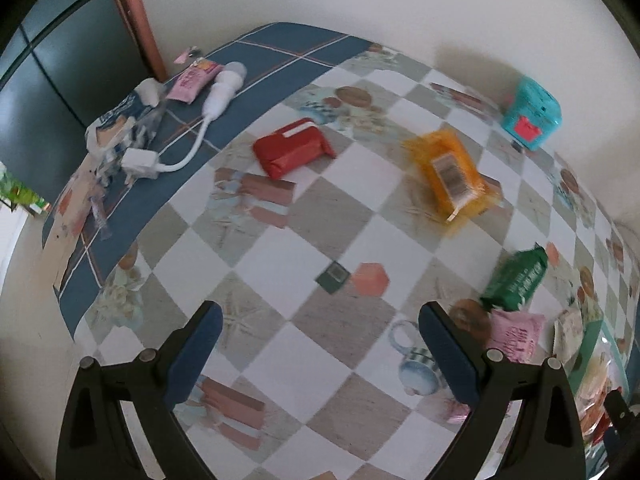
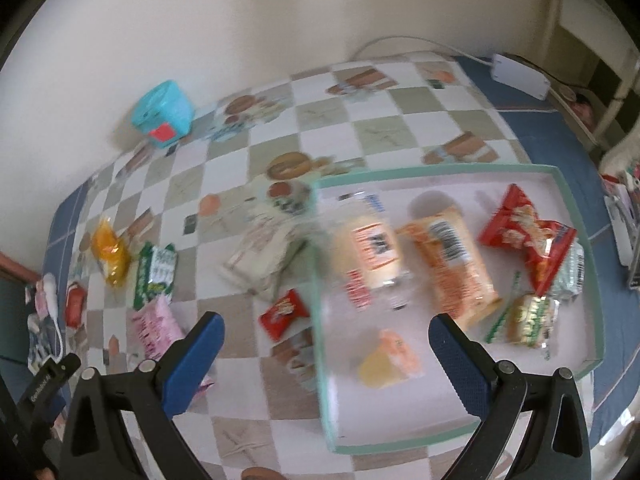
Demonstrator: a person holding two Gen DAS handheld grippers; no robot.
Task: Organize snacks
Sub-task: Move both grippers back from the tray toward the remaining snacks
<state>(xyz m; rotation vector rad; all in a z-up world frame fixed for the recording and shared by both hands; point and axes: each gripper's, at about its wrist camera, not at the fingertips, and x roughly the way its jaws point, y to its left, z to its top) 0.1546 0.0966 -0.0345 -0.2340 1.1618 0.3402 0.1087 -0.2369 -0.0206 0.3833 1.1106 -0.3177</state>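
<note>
Checkered oilcloth covers the counter, and the snacks are split between it and the shallow green-rimmed tray. In the tray we see a pale packet, an orange packet, a red crisp bag and a few smaller pieces. Loose on the cloth are a red packet, a yellow packet, a green packet, a pink packet, a beige bag just beside the tray's left rim, and a small red sachet. A teal box stands by the wall.

Our left hand-held gripper is spread wide with nothing between its fingers, hovering over bare cloth. Our right hand-held gripper is equally wide and empty, above the tray's near-left corner.

We judge ourselves between picks, gathering partly done. Next, one gripper should drop onto a loose packet, likely the nearby sachet or pink one, close gently on its crinkly edge, and carry it over the rim.
</note>
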